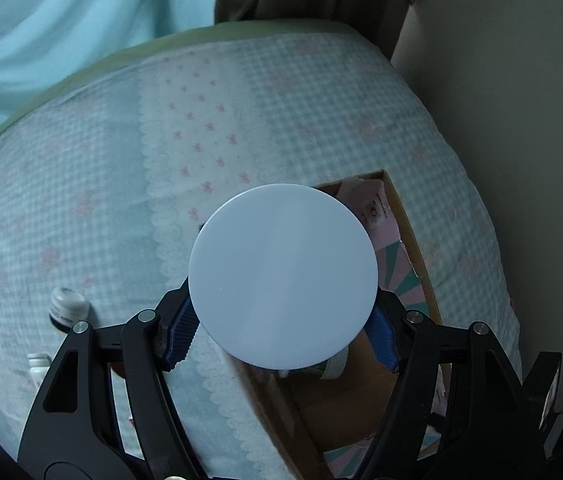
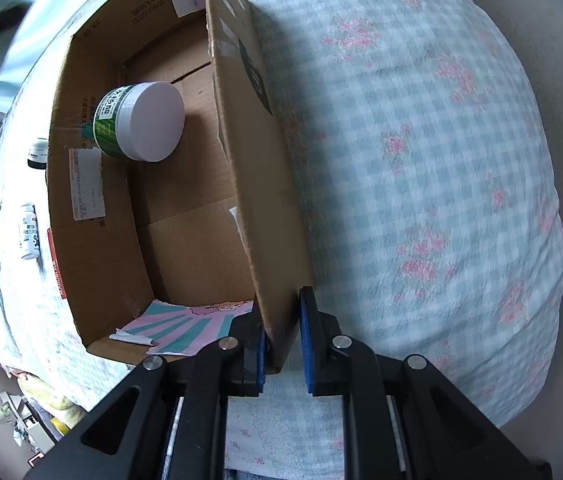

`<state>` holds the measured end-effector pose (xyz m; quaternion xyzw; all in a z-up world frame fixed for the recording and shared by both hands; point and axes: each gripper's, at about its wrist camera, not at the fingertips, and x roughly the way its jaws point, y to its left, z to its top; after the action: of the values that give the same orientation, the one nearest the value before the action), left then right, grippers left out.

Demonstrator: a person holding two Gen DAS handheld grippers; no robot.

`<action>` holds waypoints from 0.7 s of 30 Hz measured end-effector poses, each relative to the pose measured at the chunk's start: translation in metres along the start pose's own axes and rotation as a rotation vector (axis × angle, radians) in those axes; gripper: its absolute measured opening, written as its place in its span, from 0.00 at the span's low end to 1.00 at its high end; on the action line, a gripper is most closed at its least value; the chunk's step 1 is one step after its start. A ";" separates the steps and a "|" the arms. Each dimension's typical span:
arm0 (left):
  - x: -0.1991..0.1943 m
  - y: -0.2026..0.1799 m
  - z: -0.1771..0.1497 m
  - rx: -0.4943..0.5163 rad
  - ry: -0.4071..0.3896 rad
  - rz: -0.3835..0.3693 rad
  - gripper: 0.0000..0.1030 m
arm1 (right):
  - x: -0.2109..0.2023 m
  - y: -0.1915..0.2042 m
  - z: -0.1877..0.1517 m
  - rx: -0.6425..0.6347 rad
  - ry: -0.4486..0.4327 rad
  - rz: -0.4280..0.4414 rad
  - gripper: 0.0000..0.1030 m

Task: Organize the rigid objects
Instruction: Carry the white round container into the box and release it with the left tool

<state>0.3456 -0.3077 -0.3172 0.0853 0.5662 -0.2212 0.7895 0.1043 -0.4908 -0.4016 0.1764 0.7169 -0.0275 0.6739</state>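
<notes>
My left gripper [image 1: 283, 330] is shut on a jar with a round white lid [image 1: 283, 276] and holds it over the open cardboard box [image 1: 413, 240]. In the right wrist view the same jar, white-lidded with a green label [image 2: 141, 122], hangs inside the box [image 2: 93, 208]; the left gripper itself is not visible there. My right gripper [image 2: 283, 340] straddles the box's near wall [image 2: 249, 140]; one blue pad touches it and a gap shows at the other. A pink and teal paper [image 2: 185, 326] lies on the box floor.
The box rests on a bed with a checked, flowered quilt [image 2: 421, 160]. Two small bottles [image 2: 29, 232] [image 2: 37, 154] lie on the quilt left of the box, and show in the left wrist view too [image 1: 67, 304] [image 1: 39, 366]. A wall [image 1: 501, 80] is at the right.
</notes>
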 end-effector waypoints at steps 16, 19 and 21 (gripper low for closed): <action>0.109 -0.039 -0.015 0.097 0.240 0.024 0.66 | 0.005 0.000 -0.006 -0.016 -0.006 -0.018 0.13; 0.113 -0.043 -0.016 0.127 0.251 0.064 0.68 | 0.006 0.006 -0.007 -0.022 -0.007 -0.019 0.13; 0.107 -0.043 -0.016 0.123 0.228 0.049 1.00 | 0.006 0.008 -0.008 -0.024 -0.008 -0.019 0.13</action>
<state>0.3405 -0.3672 -0.4173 0.1718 0.6353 -0.2250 0.7185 0.0992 -0.4794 -0.4053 0.1612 0.7162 -0.0259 0.6785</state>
